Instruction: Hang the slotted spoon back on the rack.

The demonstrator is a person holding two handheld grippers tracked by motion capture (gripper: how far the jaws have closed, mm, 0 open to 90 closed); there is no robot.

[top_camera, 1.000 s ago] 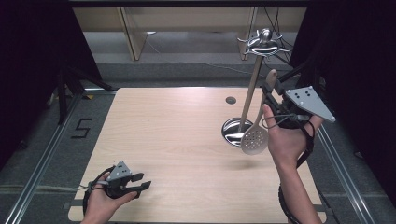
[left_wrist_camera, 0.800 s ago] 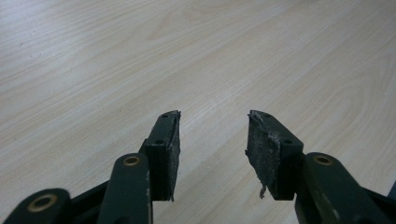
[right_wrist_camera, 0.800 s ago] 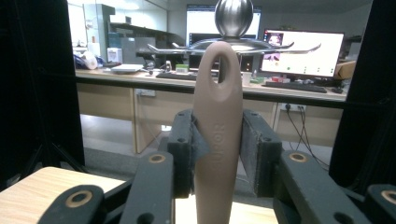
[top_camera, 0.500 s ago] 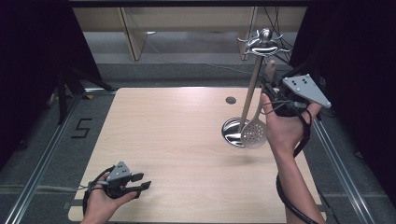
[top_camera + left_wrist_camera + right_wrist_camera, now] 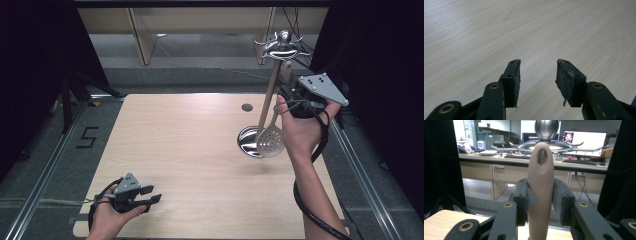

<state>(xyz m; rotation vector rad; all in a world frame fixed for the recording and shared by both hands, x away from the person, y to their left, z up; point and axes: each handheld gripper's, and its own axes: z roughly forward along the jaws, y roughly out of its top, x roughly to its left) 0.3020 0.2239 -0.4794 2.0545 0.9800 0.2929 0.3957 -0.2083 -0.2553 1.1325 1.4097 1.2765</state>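
Between the right gripper's (image 5: pixel 540 202) two black pads sits the beige handle of a slotted spoon (image 5: pixel 540 195), clamped from both sides, standing upright with its hanging hole just above the pads. Straight beyond that hole, and a touch higher, is the steel ball and the ring of hooked arms that crown the utensil stand (image 5: pixel 546 143). So the spoon looks to be going up to hang, and the hole sits near hook level.

From the high view the picture widens: the right gripper (image 5: pixel 295 102) is raised beside the stand's pole (image 5: pixel 270 92), the spoon's perforated bowl (image 5: pixel 270 142) dangles below it over the stand's round mirrored base (image 5: pixel 248 141), and the hooks (image 5: pixel 282 46) spread above and just left of the jaws. The bowl seems clear of the base, though I can't tell whether it brushes the pole.

How to do this well, as I judge it: keep the handle vertical, lift until the hole clears a hook tip, then slide sideways so the tip threads through before lowering. The grip is below the hole, which is good, since the pads won't foul the hook. Go slowly; the stand is slender and a nudge could rock it. Release only once the weight rests on the hook.

Far off, the left gripper (image 5: pixel 145 199) rests low over the bare wooden table (image 5: pixel 190 165), its jaws apart with nothing between the worn pads (image 5: pixel 565 80). It could steady the base if needed.
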